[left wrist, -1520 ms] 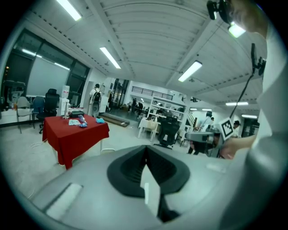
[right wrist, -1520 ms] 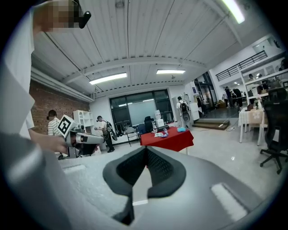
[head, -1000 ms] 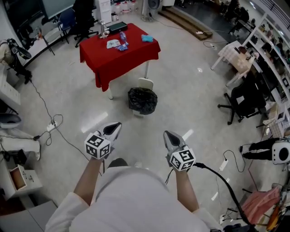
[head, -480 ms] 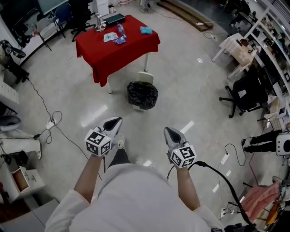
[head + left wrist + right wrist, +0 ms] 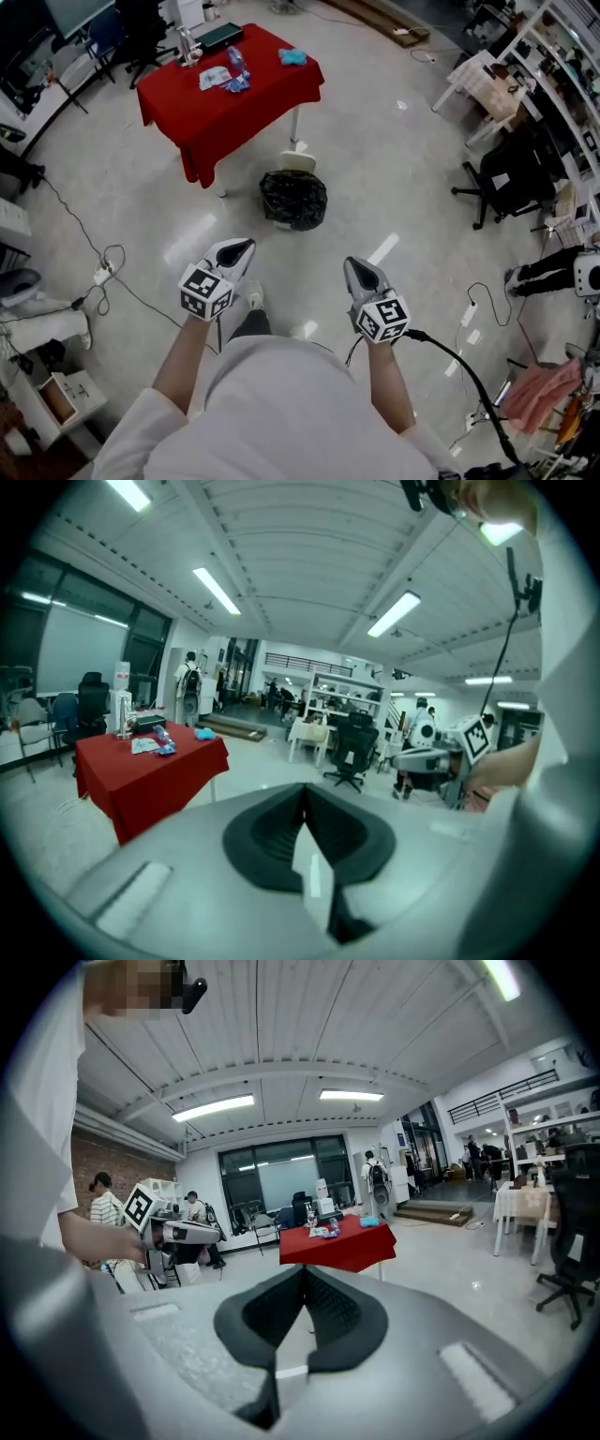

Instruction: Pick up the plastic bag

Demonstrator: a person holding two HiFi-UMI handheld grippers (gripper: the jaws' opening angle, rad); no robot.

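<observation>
A black plastic bag lines a small bin on the floor, just in front of a table with a red cloth. My left gripper is held at waist height, shut and empty, well short of the bag. Level with it on the other side, my right gripper is also shut with nothing in it. In the left gripper view the jaws meet and the red table shows far off at left. The right gripper view shows closed jaws with the red table beyond.
Small items, among them a blue cloth and a bottle, lie on the table. A white stool stands behind the bin. Cables trail over the floor at left, a black office chair stands at right, and people stand far off.
The view has advanced toward the table and bin; the bag now sits nearer to both grippers. Both grippers keep the same shut pose in front of the body.
</observation>
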